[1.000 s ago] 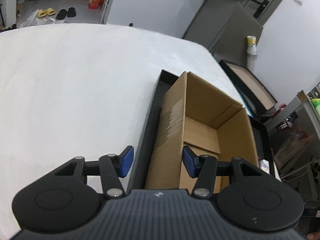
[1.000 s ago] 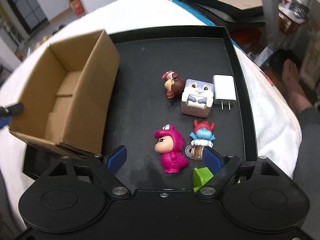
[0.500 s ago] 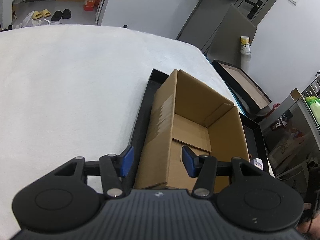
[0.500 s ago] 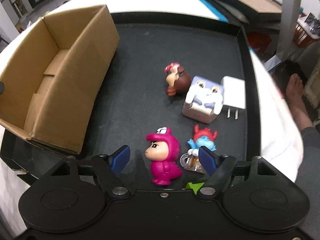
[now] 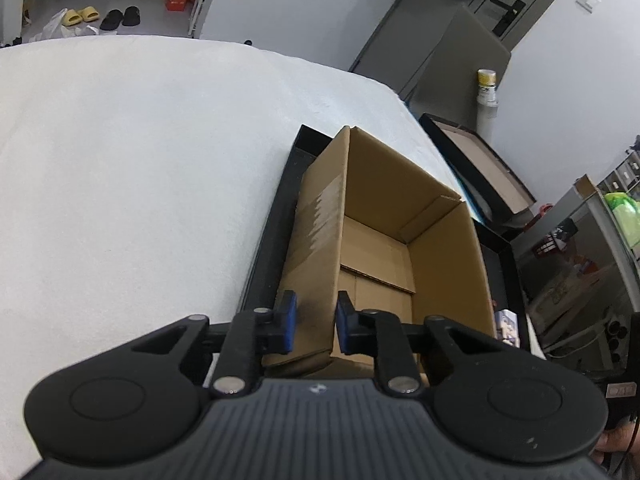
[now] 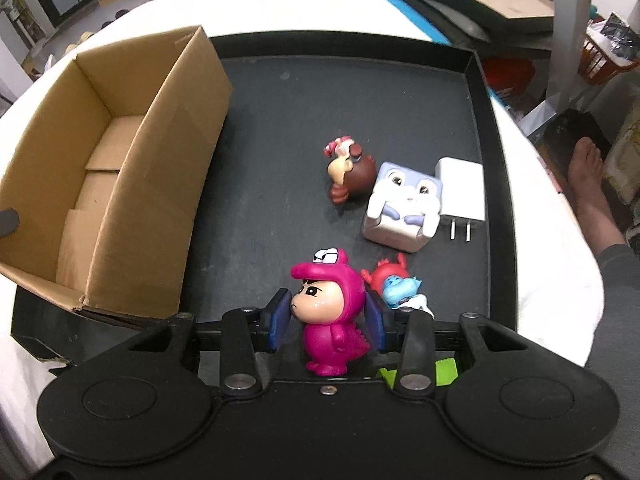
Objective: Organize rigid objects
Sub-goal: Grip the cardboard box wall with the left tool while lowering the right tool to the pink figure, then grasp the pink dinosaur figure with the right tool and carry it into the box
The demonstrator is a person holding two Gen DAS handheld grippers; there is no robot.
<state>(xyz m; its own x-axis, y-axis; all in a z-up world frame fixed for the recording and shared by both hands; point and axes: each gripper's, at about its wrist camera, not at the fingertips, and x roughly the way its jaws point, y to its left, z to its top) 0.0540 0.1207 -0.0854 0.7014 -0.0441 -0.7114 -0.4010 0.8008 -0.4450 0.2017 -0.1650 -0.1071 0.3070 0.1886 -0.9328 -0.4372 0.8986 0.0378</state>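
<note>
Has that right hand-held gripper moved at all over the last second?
Yes. The right hand-held gripper has come forward over the black tray and closed its fingers around the pink dinosaur figurine, which earlier stood ahead of them.

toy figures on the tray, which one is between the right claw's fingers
The pink dinosaur-suit figure, upright between the right claw pads. The red-haired blue figure sits just outside them; the brown figure lies farther off.

A lived-in room, half home, half workroom. Slippers (image 5: pixel 82 15) and black shoes (image 5: pixel 120 18) lie on the floor at eleven o'clock, beyond a white-covered surface (image 5: pixel 140 168). A grey door (image 5: pixel 456 8) stands at one o'clock, cluttered shelves (image 5: pixel 600 240) at three.
</note>
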